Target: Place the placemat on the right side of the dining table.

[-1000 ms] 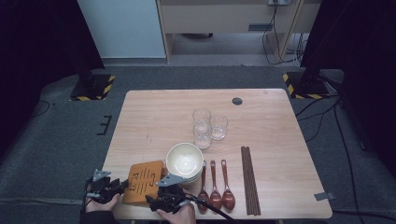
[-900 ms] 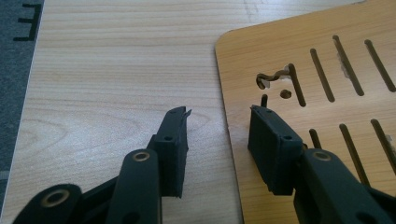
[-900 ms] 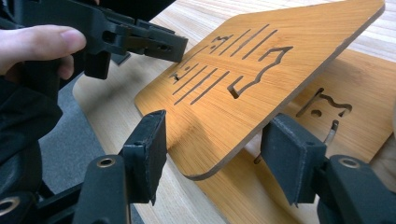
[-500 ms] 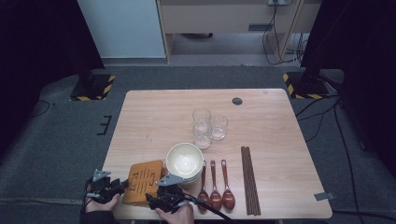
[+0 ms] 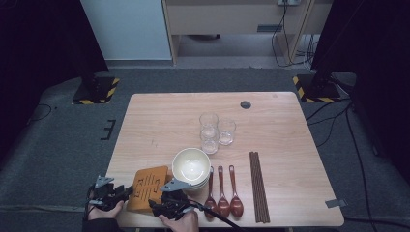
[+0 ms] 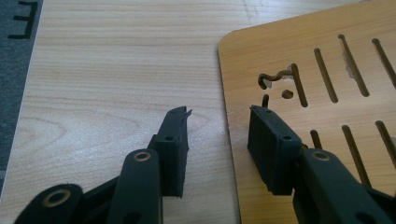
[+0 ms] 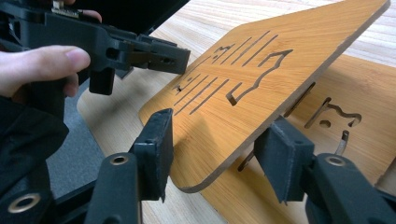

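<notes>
A: Two slotted bamboo boards (image 7: 261, 88) stacked at desk (image 5: 159, 121) front-left corner; top one tilted up.
B: Right hand-held gripper (image 7: 219, 154) straddles its raised edge, jaws just closing, not clamped yet. Left hand-held gripper (image 6: 217, 140) apart, astride the edge.
A: Stiff, light, slick — pinch the edge.

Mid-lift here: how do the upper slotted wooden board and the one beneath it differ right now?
Pose: the upper board is tilted, its near corner raised, while the lower board lies flat on the table. Grasp: the upper board's corner sits between the fingers of the right gripper, whose jaws have just been closing, with a gap showing at one finger; the lower board lies outside them. Both are the same light wood with cut slots.
</notes>
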Demonstrator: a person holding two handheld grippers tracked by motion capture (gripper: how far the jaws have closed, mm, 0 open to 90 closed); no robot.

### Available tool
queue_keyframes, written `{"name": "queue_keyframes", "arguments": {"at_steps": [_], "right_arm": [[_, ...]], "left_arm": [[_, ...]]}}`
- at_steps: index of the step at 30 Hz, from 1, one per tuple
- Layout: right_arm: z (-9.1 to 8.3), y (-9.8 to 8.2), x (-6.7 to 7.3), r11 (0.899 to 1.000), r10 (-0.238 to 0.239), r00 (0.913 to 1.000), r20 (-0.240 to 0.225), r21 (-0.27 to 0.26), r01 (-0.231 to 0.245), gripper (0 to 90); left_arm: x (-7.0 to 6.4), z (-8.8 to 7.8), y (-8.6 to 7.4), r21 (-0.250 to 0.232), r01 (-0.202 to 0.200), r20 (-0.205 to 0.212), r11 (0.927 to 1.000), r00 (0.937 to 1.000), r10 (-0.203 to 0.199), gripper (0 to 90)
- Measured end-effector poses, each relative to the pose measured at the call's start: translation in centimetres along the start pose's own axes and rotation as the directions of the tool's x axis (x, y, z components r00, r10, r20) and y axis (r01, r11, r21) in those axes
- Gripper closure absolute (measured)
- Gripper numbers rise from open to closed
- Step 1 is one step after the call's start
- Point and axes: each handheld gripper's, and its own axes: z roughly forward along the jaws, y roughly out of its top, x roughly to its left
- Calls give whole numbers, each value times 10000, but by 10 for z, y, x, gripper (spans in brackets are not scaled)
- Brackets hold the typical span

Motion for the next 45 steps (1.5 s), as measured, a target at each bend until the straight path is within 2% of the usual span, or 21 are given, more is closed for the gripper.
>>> {"name": "queue_keyframes", "arguments": {"at_steps": [2,9,13,22,31,38,40,45], "right_arm": [[-2,1,0,9999,144,9999,-65,-70,-144,518],[-5,2,-1,9997,163,9997,-197,-174,-167,600],[-7,2,-3,9992,345,9986,-409,-183,-353,654],[-10,2,-5,9987,449,9964,-715,-215,-465,703],[-13,3,-6,9978,598,9905,-1238,-203,-627,784],[-13,3,-6,9977,629,9880,-1410,-177,-660,824],[-13,2,-7,9977,638,9857,-1558,-142,-668,867],[-11,2,-5,9982,558,9852,-1619,-111,-584,873]], "left_arm": [[2,0,-1,-110,235,128,9997,9996,-234,518],[5,-5,-2,-571,570,258,9967,9981,-556,432],[7,-8,-3,-893,886,452,9921,9954,-849,412],[7,-13,-4,-1170,843,505,9895,9956,-788,378],[9,-21,-5,-1768,871,585,9804,9952,-779,367],[10,-26,-5,-2087,847,600,9743,9955,-737,363],[10,-26,-5,-2131,784,593,9739,9960,-672,359],[8,-26,-5,-2122,646,575,9751,9969,-536,356]]}}
